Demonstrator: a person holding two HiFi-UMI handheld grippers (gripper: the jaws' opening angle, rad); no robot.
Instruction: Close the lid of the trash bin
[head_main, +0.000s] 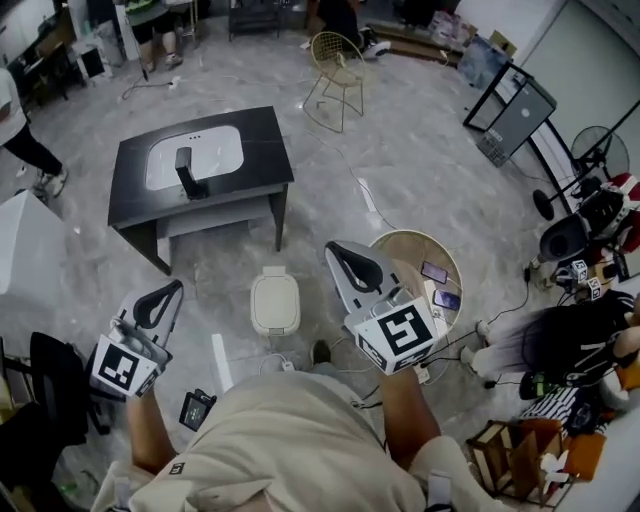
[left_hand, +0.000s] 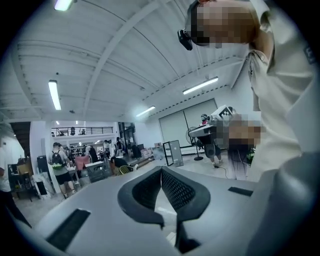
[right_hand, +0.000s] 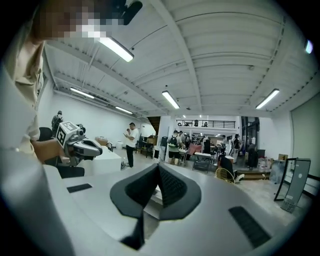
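Note:
The small white trash bin stands on the floor in front of me, its lid lying flat on top. My left gripper is held up to the bin's left, well apart from it, jaws shut and empty. At the bin's right my right gripper is raised too, also shut on nothing. Both gripper views look out level across the hall and up at the ceiling, so the bin is hidden in them. The black pads meet at the tip of the left gripper and of the right gripper.
A black table with a white inset top stands beyond the bin. A round wooden side table with phones is right of my right gripper. A wire chair is farther back. A seated person and cables lie at right.

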